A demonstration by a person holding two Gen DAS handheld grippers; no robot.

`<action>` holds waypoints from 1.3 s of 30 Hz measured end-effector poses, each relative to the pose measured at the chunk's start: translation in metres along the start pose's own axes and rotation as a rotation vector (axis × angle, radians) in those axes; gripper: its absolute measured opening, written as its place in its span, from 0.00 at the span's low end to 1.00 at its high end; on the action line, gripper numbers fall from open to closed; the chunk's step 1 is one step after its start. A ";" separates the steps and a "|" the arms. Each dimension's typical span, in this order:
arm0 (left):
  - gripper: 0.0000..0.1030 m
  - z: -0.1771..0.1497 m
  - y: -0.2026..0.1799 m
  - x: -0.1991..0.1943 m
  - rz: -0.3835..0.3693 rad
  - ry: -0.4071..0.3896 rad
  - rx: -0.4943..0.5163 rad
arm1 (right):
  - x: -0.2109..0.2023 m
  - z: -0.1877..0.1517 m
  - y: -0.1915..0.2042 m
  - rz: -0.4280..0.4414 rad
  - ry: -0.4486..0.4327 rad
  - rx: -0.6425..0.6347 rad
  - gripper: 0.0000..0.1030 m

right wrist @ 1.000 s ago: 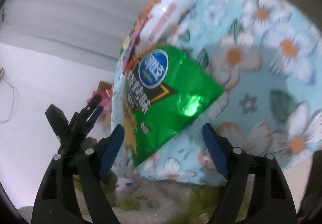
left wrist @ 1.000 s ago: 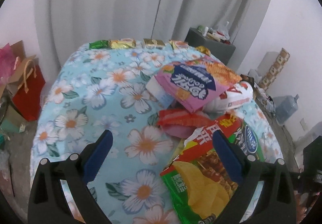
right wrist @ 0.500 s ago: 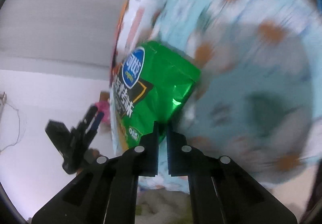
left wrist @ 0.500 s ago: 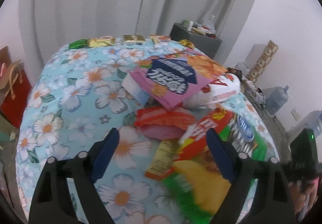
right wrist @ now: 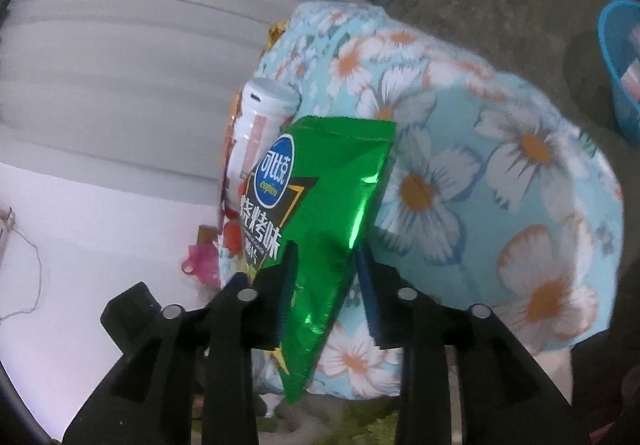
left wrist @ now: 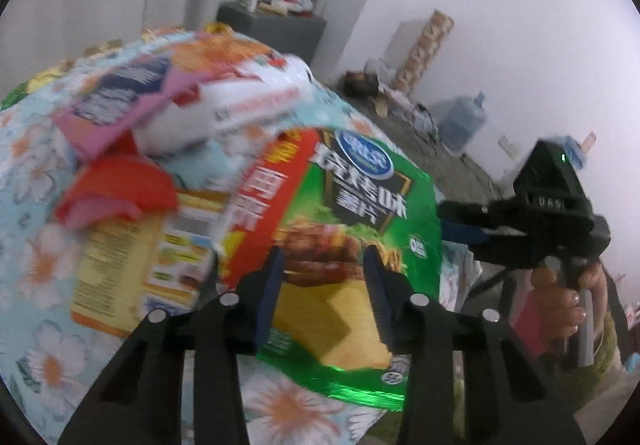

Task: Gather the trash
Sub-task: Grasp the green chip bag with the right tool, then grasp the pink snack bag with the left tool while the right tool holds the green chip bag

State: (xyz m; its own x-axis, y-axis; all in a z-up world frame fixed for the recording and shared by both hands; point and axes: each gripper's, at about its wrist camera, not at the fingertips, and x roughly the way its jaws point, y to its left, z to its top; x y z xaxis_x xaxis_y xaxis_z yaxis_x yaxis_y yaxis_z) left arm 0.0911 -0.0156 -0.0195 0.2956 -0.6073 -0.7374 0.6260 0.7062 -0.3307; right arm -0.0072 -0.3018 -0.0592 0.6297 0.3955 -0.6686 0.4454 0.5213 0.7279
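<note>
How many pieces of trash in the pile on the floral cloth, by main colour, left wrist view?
Green: 1, the chip bag
Pink: 1, the snack bag
White: 1, the white packet
Red: 1, the red wrapper
Yellow: 1, the yellow wrapper
Total: 5. Small wrappers at the cloth's far edge are too blurred to count.

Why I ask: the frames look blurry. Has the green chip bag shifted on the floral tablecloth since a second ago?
Yes. The green chip bag now overhangs the floral tablecloth's near edge further, between the opening right gripper's fingers.
</note>
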 end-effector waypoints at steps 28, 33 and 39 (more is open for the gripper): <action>0.40 0.044 0.047 -0.047 0.144 -0.176 -0.098 | 0.007 -0.011 -0.007 0.000 -0.008 -0.007 0.07; 0.48 0.059 0.121 -0.063 0.107 -0.227 -0.391 | 0.006 -0.012 -0.010 -0.005 -0.002 -0.002 0.07; 0.51 0.054 0.203 -0.051 -0.071 -0.202 -0.790 | 0.007 -0.012 -0.008 -0.012 -0.001 -0.002 0.08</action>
State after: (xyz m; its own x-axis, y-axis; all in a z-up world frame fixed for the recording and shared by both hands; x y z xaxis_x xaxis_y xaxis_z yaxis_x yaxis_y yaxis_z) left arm 0.2419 0.1389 -0.0177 0.4459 -0.6608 -0.6038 -0.0227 0.6660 -0.7456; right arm -0.0145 -0.2941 -0.0715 0.6250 0.3884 -0.6772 0.4516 0.5277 0.7194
